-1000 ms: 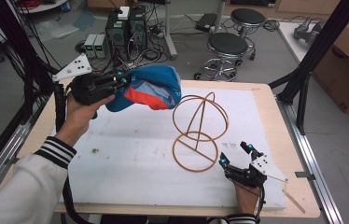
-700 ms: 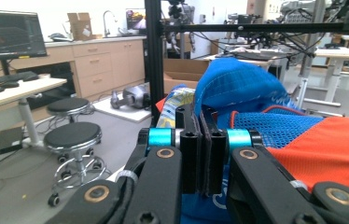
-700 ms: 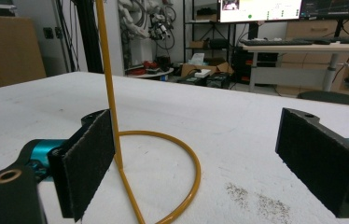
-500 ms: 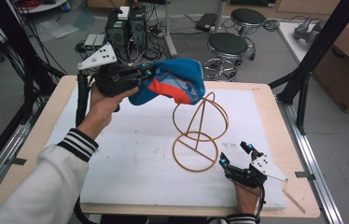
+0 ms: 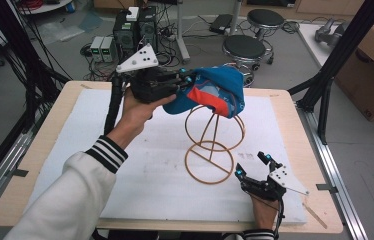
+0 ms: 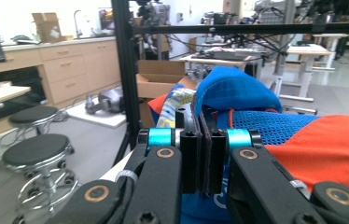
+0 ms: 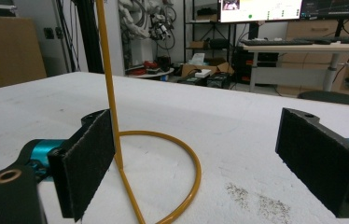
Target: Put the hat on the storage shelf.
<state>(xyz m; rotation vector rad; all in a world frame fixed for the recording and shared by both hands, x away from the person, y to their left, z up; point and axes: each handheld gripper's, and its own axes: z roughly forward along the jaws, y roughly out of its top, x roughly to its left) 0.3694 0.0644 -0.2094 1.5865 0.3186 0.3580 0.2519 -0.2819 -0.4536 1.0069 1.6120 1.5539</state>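
- Hidden parts: in the high view the cap covers the top of the wire stand, so whether cloth and wire touch cannot be told. The left gripper's jaw tips are buried in the cap's edge.
- In the left gripper view the cap is cut off at the right and bottom edges; its blue mesh and orange panel show, its full shape does not.
- In the right gripper view the wire stand is cut off at the top and bottom; one upright rod and part of the base ring show.
- Left gripper: held well above the white mat, pointing toward the right of the high view, forearm reaching diagonally up from the bottom left. Its jaws are pressed together on the cap's edge, a thin fold of cloth clamped between the pads.
- Right gripper: resting low on the mat beside the stand's base ring, jaws spread wide and holding nothing. The upright rod stands just beside its left pad; contact cannot be judged.
- Change: a second ago the cap hung left of the stand, over the mat's far-left part; it has since been carried right to sit over the stand's top. The right gripper has kept its place.
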